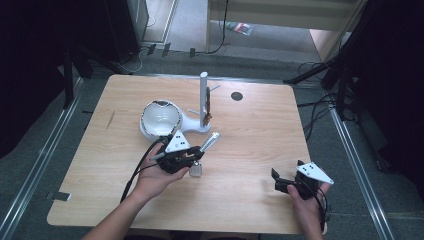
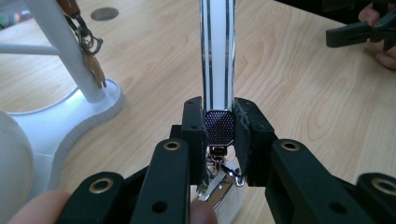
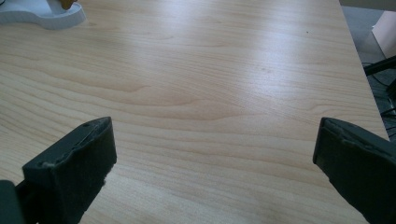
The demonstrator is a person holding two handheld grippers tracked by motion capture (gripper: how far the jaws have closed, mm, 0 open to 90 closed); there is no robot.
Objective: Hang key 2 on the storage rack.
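Note:
My left gripper (image 1: 199, 153) is shut on a silver key fob: its flat striped metal strip (image 2: 217, 51) stands up between the jaws and points away over the table. The strip's chrome tag (image 2: 219, 189) hangs below the jaws, shown in the high view as the tag (image 1: 196, 171) near the hand. Just beyond stands a white stand (image 1: 204, 95) with a round bowl (image 1: 161, 119) at its base. A brown keychain (image 2: 91, 56) hangs from the stand's post. My right gripper (image 1: 280, 181) rests open near the table's front right, with bare wood between its jaws in the right gripper view.
The wooden table (image 1: 260, 135) has a small black disc (image 1: 237, 96) set into it at the back. The stand's base (image 3: 44, 16) shows far left in the right gripper view. Cables and dark equipment line the floor around the table.

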